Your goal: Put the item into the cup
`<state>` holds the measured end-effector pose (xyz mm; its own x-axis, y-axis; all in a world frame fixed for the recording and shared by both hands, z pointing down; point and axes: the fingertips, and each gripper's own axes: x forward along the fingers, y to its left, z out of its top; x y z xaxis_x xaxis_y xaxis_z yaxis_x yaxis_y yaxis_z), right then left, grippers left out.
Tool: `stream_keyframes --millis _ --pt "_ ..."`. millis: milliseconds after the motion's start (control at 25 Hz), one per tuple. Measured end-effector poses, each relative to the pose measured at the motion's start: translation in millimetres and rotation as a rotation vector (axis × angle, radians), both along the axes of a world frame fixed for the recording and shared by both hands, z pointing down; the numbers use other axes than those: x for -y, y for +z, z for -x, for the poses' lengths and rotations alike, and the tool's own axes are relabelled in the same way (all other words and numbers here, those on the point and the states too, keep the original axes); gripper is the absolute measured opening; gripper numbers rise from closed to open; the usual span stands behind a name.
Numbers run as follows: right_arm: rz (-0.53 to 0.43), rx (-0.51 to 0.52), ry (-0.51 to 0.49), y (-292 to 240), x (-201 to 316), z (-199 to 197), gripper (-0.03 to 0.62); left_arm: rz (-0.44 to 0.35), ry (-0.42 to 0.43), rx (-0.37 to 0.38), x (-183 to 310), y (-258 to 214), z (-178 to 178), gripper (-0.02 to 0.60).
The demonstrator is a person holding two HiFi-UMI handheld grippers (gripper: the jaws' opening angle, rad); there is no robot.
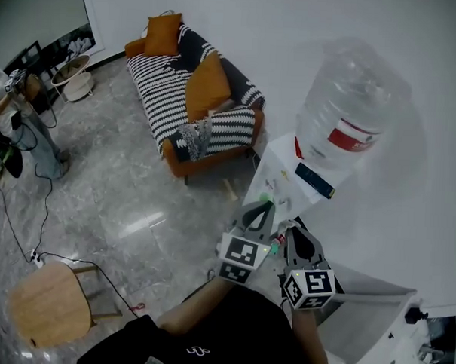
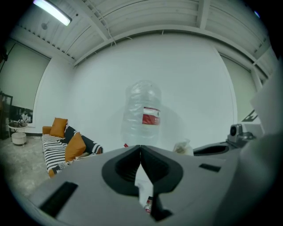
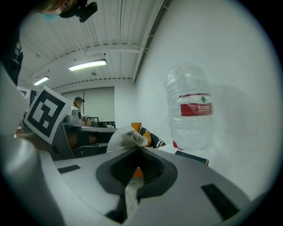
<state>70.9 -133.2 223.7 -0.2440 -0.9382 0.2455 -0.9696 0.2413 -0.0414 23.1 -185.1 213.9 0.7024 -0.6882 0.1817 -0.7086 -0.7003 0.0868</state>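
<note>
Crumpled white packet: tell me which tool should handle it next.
Right. The right tool is shut on the crumpled white packet, which sticks out past its tips. The left tool is shut on nothing.

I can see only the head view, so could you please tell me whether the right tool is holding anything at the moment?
Observer: Yes. In the right gripper view, the right tool is shut on a white crumpled item that sticks out past the tips.
Operator: Thank you. And the left tool?
Observer: In the left gripper view, the left tool is shut, its jaws meeting at the tips with nothing between them.
Operator: Is anyone else around?
Observer: The right gripper view shows a person standing behind a counter in the far background.
</note>
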Motion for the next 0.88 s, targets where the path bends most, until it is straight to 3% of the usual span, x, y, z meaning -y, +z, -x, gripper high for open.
stream_keyframes --millis 320,680,880 --pt "0.021 0.001 -0.017 8.3 6.1 6.9 0.009 0.027 -0.045 0.005 11.4 10.2 13.1 0.014" --pt "0.037 -0.009 -0.026 14.1 9.8 12.6 0.009 0.048 -0.03 -0.003 15.6 15.9 11.9 0.014" --pt "0.067 -0.008 -0.016 19.9 3.1 10.0 0.009 0.111 -0.056 -0.064 20.4 24.6 14.7 0.014"
